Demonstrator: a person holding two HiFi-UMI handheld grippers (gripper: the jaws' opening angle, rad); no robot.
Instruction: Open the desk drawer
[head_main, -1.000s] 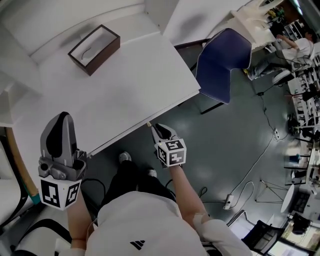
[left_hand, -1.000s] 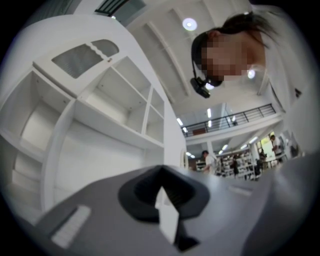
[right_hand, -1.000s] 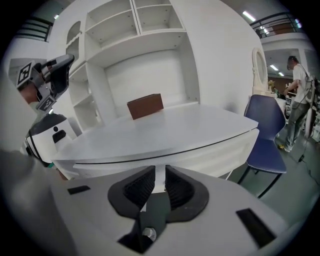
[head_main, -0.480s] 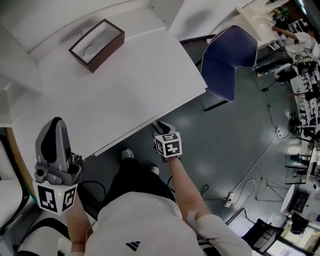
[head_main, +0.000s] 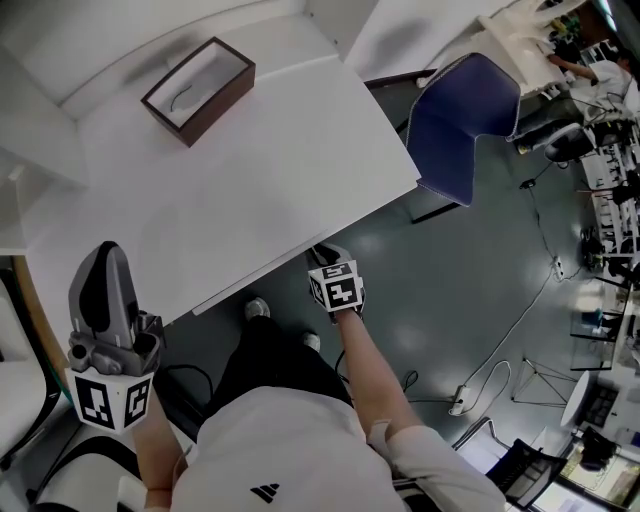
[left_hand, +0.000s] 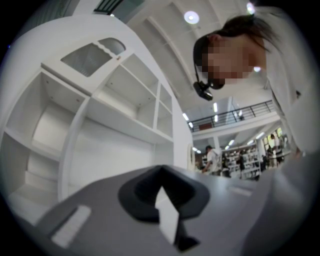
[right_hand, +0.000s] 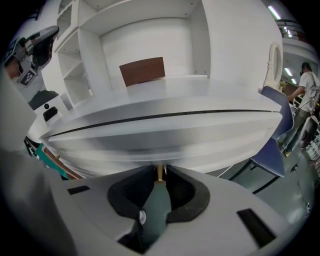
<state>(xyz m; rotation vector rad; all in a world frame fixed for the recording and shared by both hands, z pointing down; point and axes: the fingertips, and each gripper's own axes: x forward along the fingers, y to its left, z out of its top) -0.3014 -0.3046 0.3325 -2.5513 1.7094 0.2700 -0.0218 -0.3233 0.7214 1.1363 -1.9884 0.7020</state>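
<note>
Right gripper (head_main: 320, 254) low at front edge of white surface (head_main: 260, 170). Jaws just closing, pinching small brass drawer knob (right_hand: 160, 172). Drawer (right_hand: 165, 145) not pulled out. Left gripper (head_main: 104, 258) off to side, jaws together, holding nothing.

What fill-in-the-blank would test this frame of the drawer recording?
The right gripper has a small brass ____ between its jaws.
On the white desk rests one brown ____.
The chair beside the desk is ____.
Missing: knob; box; blue. The right jaws have just been closing on the knob.
</note>
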